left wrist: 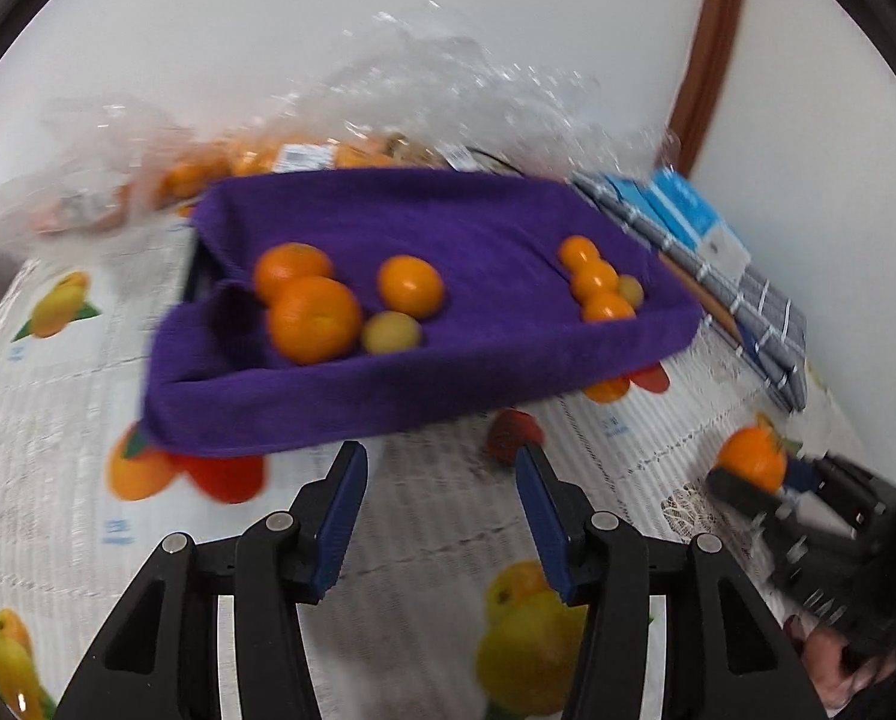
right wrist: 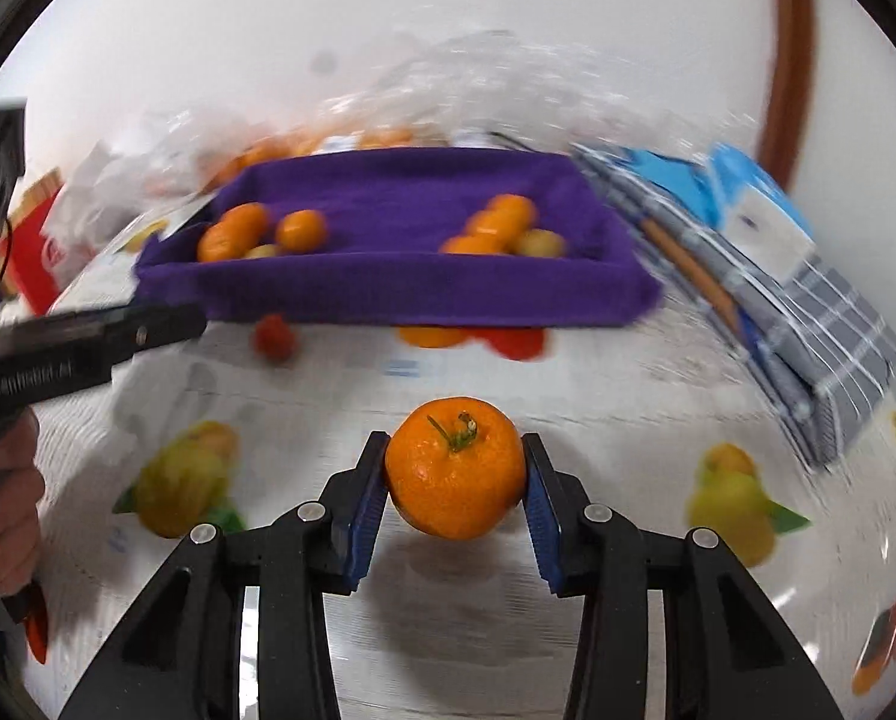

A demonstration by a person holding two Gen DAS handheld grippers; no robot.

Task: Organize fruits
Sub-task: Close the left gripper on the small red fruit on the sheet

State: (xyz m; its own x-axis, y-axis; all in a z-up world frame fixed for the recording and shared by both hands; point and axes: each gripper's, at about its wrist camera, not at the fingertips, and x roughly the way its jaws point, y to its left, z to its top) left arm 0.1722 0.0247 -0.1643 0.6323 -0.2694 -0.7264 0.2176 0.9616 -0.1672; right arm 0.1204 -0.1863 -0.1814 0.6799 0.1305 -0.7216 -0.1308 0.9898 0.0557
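Observation:
A tray lined with a purple towel (left wrist: 448, 216) (right wrist: 423, 180) holds two groups of fruit: oranges with a small yellow fruit on the left (left wrist: 312, 318) (right wrist: 231, 234), and small oranges with a yellow fruit on the right (left wrist: 595, 285) (right wrist: 496, 228). My right gripper (right wrist: 455, 468) is shut on an orange with a green stem (right wrist: 455, 471), held above the tablecloth in front of the tray; it also shows in the left wrist view (left wrist: 751, 459). My left gripper (left wrist: 441, 480) is open and empty, just in front of the tray. A strawberry (left wrist: 511, 435) (right wrist: 275, 336) lies on the cloth near the tray's front edge.
A clear plastic bag with more oranges (left wrist: 255, 165) lies behind the tray. A folded grey checked cloth (left wrist: 766, 324) (right wrist: 820, 348) and a blue box (left wrist: 694, 216) (right wrist: 760, 210) lie to the right by the wall. The tablecloth (left wrist: 45, 420) has printed fruit pictures.

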